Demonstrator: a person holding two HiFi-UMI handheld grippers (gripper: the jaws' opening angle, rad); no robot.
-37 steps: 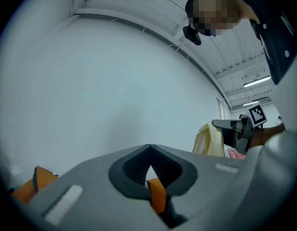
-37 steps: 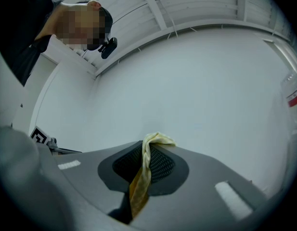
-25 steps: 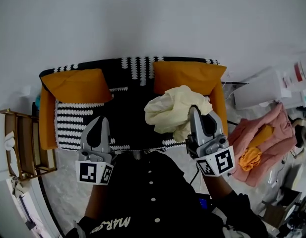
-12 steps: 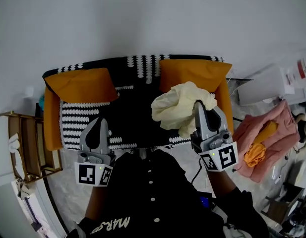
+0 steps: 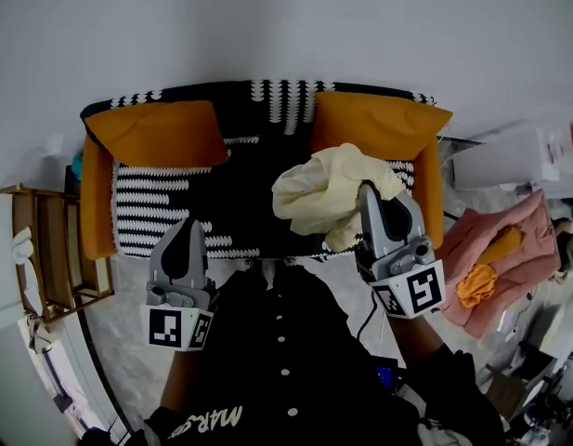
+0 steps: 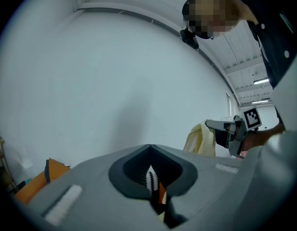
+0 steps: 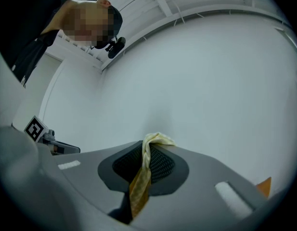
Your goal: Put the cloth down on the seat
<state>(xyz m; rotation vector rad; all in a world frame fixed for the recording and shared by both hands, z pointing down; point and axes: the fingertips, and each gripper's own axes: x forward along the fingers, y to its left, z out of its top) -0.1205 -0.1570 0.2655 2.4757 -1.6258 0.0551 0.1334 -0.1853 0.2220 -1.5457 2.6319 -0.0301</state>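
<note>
Cloth (image 5: 328, 193), pale yellow and crumpled, hangs from the right claw (image 5: 368, 193) at about 2 o'clock from the middle of the head view. It sits in front of the seat (image 5: 175, 216), which wears a black-and-white knitted cover. The right gripper view shows why it does not fall: the right claw (image 7: 144, 150) is clenched on a twisted fold of the cloth (image 7: 141, 177), which runs up between the 2 jaws and pokes out over their tips. Most of the fabric bulges toward 10 o'clock of the claw, so it is carried by 1 pinched corner, not gathered up.

The left claw (image 5: 186, 226) is at 8 o'clock, low and near the person's body. In its own view the left claw (image 6: 149, 172) has its jaws pressed together on nothing, with only a sliver of the seat's pattern visible past them. It seems parked there to stay clear, since 1 claw is enough for a light cloth.

2 orange cushions lean on the backrest, one (image 5: 156, 133) at 10 o'clock and one (image 5: 379, 124) at 1 o'clock. The open patterned stretch between and below them looks like the natural landing spot. A pink heap (image 5: 509, 249) lies on the floor at 3 o'clock, well apart from the seat. I cannot tell whether the cloth's lowest fold touches the seat; it looks to be above it, so lowering and letting go are not yet done.
</note>
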